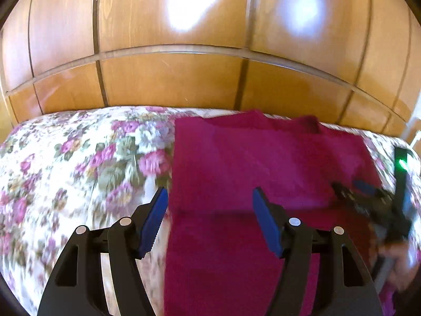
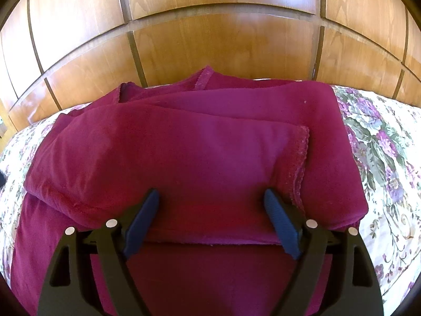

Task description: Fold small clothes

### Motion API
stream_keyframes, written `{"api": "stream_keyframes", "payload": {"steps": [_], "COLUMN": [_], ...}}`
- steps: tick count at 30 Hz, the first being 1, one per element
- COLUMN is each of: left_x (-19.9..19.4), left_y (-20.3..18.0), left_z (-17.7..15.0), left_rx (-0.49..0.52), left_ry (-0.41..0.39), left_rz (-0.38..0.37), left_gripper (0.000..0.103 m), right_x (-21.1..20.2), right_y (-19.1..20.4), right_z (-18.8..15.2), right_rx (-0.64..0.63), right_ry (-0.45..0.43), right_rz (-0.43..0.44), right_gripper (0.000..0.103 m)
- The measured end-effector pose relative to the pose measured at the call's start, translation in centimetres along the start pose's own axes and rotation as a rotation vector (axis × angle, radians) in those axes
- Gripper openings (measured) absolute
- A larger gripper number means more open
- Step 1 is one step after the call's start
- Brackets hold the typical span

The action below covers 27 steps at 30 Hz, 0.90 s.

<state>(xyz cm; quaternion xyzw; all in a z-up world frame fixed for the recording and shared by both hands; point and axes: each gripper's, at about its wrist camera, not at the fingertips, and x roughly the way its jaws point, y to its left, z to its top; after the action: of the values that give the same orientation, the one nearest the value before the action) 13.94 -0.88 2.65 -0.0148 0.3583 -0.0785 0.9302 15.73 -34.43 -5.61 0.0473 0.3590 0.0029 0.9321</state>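
A magenta garment (image 1: 263, 163) lies on the floral bedspread (image 1: 79, 163). In the right wrist view the magenta garment (image 2: 184, 152) is folded in several layers, with a scalloped hem on the right side of the top layer. My left gripper (image 1: 210, 193) is open above the garment's left edge, one blue pad (image 1: 155, 218) over the bedspread and the other over the cloth. My right gripper (image 2: 211, 197) is open just over the folded top layer, and nothing is pinched between its pads. The right gripper (image 1: 365, 194) shows blurred at the garment's right side.
A wooden panelled headboard or wardrobe front (image 1: 184, 79) rises directly behind the bed. Floral bedspread (image 2: 381, 158) extends to the right of the garment. A person's hand (image 1: 397, 263) holds the right gripper at the frame edge.
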Motion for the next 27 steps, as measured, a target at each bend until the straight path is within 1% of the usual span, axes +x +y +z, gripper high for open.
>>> {"api": "stream_keyframes", "payload": {"steps": [4,7,8,10,12,17,19,23,27], "left_x": [-2.8,-4.0,-4.4,-5.1,-5.8,-6.6,-6.7,-6.7,-6.8], "left_y": [-0.4,-0.4,-0.3,-0.1,-0.1,0.3,0.7,1.4,2.3], "left_z": [-2.1,-3.2,-3.7,-4.2,-4.8,-6.0,-6.4,-7.5,-8.9], "left_rx": [0.01,-0.002,-0.006,-0.011,-0.006,0.0,-0.012,-0.026,-0.029], "left_ry": [-0.01,-0.004,-0.001,-0.007,-0.012,-0.01,-0.004,0.018,0.05], "left_rz": [-0.009,-0.025,-0.03,-0.028,-0.024,-0.004,-0.007,-0.015,-0.023], "left_gripper": [0.065,0.065,0.065,0.065,0.065,0.065,0.065,0.065,0.065], "right_x": [-0.2,-0.3,-0.5,-0.9,-1.9,-4.2,-5.3,-7.4,-10.0], "right_y": [0.5,0.9,1.0,1.2,1.2,0.4,-0.2,-2.1,-4.7], "right_z": [0.1,0.2,0.2,0.2,-0.1,-2.2,-3.1,-4.9,-7.2], "right_rx": [-0.021,-0.042,-0.049,-0.058,-0.049,-0.023,-0.012,0.007,0.026], "right_ry": [0.005,0.016,0.023,0.031,0.028,0.058,0.056,0.08,0.1], "right_rz": [-0.043,-0.09,-0.099,-0.1,-0.081,-0.047,-0.04,-0.024,-0.046], "right_gripper": [0.09,0.1,0.101,0.101,0.101,0.101,0.101,0.101,0.101]}}
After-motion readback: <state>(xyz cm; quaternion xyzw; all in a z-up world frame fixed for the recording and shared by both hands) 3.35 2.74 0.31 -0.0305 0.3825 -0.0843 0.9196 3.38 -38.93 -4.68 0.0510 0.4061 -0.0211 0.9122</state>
